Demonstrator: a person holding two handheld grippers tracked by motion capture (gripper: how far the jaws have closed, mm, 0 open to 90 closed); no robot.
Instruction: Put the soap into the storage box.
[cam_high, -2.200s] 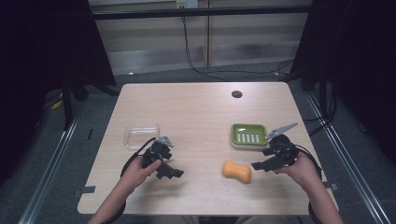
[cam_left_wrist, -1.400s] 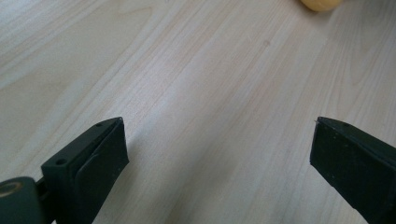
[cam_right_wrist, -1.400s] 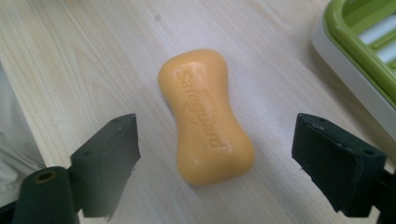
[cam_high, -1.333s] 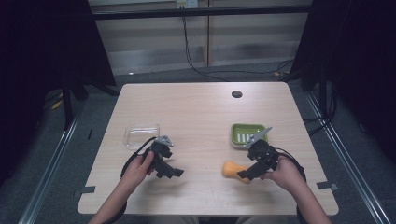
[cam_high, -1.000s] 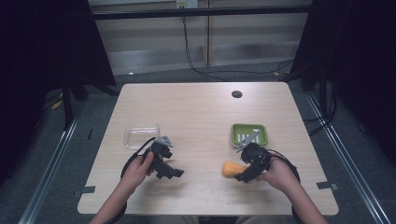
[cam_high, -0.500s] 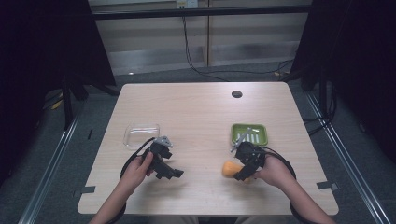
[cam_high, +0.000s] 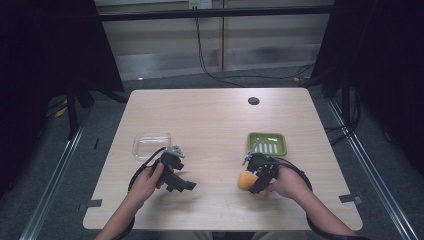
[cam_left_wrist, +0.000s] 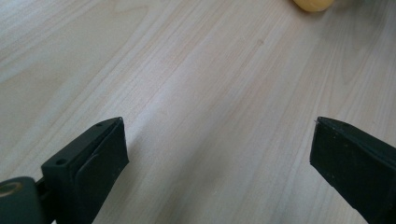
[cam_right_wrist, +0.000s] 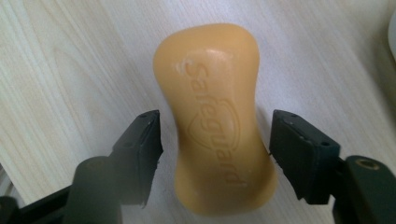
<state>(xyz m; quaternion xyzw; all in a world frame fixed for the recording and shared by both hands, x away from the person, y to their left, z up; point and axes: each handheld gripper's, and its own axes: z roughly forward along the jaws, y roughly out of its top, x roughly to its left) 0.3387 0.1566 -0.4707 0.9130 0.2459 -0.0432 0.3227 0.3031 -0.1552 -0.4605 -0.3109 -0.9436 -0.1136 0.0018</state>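
An orange bar of soap (cam_high: 244, 181) (cam_right_wrist: 215, 116) with a stamped brand name lies flat on the wooden table (cam_high: 215, 125), right of centre near the front. My right gripper (cam_high: 251, 181) (cam_right_wrist: 215, 135) straddles its narrow waist. Its jaws have just been closing, and a thin gap still shows between each pad and the soap. My left gripper (cam_high: 182, 186) (cam_left_wrist: 219, 140) rests at the front left, open wide over bare wood. The soap's edge (cam_left_wrist: 313, 3) shows at the top of the left gripper view.
A green soap dish (cam_high: 281, 148) with white ribs sits just behind my right gripper. A clear plastic container (cam_high: 151, 144) stands behind my left gripper. A round hole (cam_high: 253, 101) lies in the table near the far edge.
My right gripper has moved left from beside the soap dish onto the soap, and its jaws now stand on either side of the bar. The left gripper has stayed put.
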